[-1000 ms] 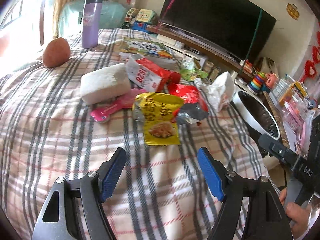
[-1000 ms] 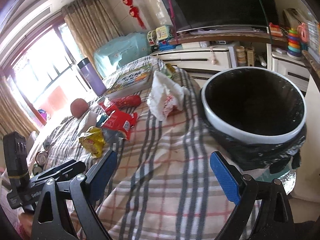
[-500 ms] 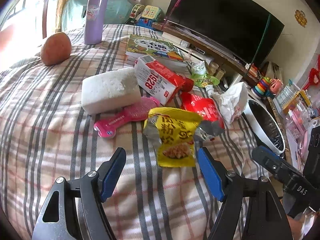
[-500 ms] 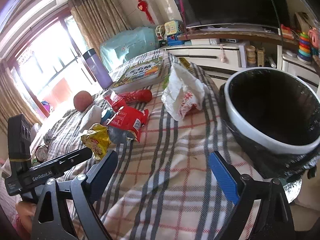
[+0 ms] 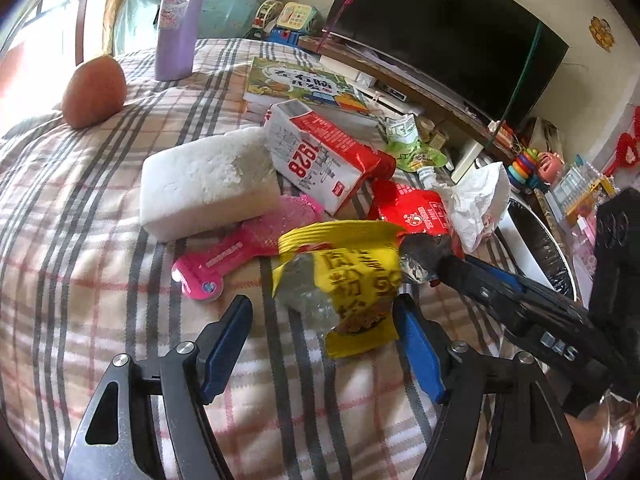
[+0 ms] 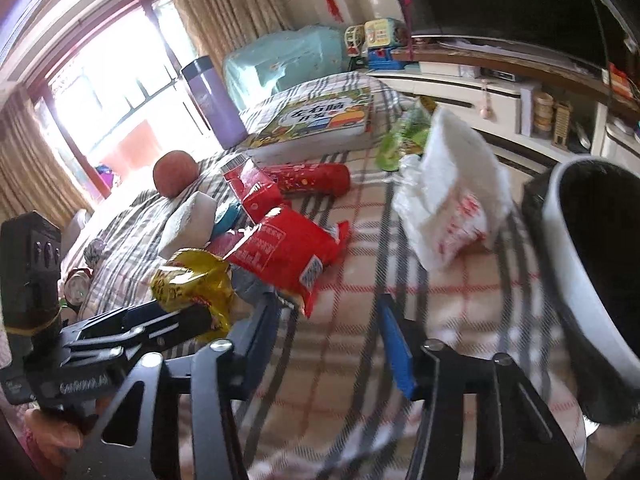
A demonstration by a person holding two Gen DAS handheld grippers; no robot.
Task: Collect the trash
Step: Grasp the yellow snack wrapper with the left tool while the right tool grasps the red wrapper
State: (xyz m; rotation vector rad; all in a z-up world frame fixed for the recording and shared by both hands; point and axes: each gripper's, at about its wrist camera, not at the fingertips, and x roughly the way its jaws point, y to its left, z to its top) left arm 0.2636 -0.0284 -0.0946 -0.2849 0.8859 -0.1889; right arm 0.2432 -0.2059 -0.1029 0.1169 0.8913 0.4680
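**Trash on the plaid bed, both grippers low**

We log the yellow snack wrapper (image 5: pixel 340 280) as landmark, lying on the plaid bed (image 5: pixel 80 240); left gripper (image 5: pixel 324 344) just before it, fingers spread, holding nothing; right gripper (image 6: pixel 324 336) beside it, fingers spread, empty; red wrapper (image 5: pixel 416 208) touching it behind; white plastic bag (image 5: pixel 480 200) beyond; bin (image 6: pixel 580 280) well right of it, off the bed edge.

Plaid bed (image 5: pixel 80 264) — wrappers (image 5: pixel 352 280), foam block (image 5: pixel 208 184), book (image 5: pixel 300 88), bottle (image 5: pixel 178 20).
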